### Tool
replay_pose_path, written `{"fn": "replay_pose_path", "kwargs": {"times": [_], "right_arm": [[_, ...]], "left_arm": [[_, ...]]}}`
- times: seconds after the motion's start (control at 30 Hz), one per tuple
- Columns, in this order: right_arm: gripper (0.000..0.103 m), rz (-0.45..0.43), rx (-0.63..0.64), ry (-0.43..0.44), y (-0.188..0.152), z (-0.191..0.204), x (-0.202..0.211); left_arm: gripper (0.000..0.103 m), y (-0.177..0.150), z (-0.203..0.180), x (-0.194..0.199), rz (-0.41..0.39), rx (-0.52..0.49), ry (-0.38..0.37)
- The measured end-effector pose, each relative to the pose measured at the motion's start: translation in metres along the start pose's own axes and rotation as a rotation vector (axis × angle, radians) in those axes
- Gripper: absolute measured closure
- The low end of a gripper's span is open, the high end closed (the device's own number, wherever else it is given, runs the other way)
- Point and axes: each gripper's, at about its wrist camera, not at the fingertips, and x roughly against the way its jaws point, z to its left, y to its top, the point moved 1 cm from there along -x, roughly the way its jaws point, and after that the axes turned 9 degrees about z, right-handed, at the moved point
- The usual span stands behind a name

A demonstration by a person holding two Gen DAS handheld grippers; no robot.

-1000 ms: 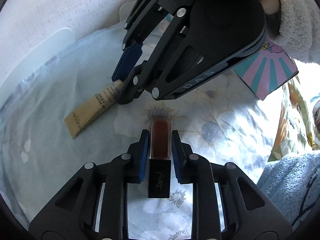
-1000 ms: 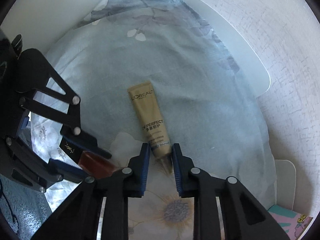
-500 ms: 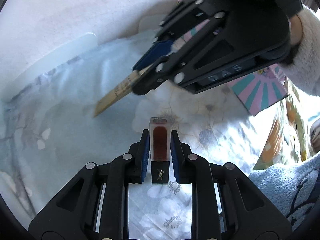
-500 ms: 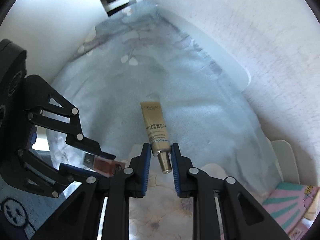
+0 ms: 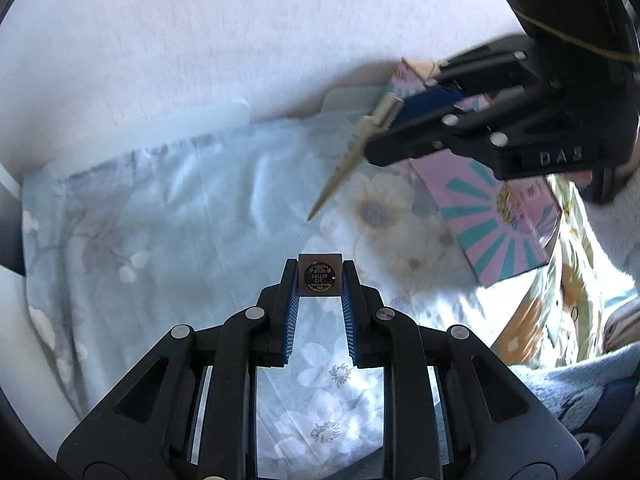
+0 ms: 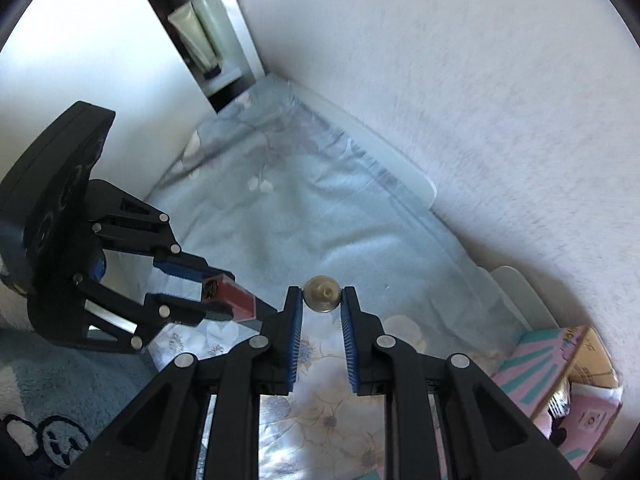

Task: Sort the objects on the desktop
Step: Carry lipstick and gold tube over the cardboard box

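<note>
My left gripper (image 5: 320,284) pinches the lipstick (image 5: 320,280) by its end; my right gripper (image 6: 322,300) pinches the tube (image 6: 322,299) at its cap. Either could slip out.

Soft daylight, cool and bluish; the wall (image 6: 460,80) glares pale. Fisheye bends the edges into dark corners. Slight motion blur smears the cloth (image 5: 168,208) and the far shelf (image 6: 204,40)

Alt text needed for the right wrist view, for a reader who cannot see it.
The right tool is shut on the cap end of a gold cream tube, held above a pale blue floral cloth. At left, the left tool grips a dark red lipstick; a pink and teal box sits at lower right.
</note>
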Motion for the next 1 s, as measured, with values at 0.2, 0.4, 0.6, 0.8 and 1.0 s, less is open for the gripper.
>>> {"fn": "replay_pose_path", "kwargs": {"times": [0.2, 0.4, 0.6, 0.8, 1.0], "right_arm": [[0.085, -0.071, -0.046, -0.045, -0.014, -0.005, 0.047], [0.085, -0.153, -0.13, -0.135, -0.047, -0.023, 0.105], [0.085, -0.179, -0.243, -0.225, -0.091, -0.049, 0.142], [0.085, -0.143, -0.334, -0.275, -0.137, -0.073, 0.15], [0.085, -0.114, -0.395, -0.29, -0.173, -0.087, 0.143]], "left_arm": [[0.085, 0.028, -0.024, 0.026, -0.059, -0.041, 0.006], [0.085, 0.077, -0.062, 0.048, -0.12, -0.12, -0.028], [0.085, 0.136, -0.123, 0.049, -0.164, -0.215, -0.085], [0.085, 0.182, -0.183, 0.022, -0.146, -0.288, -0.109], [0.085, 0.204, -0.218, -0.024, -0.078, -0.291, -0.109]]}}
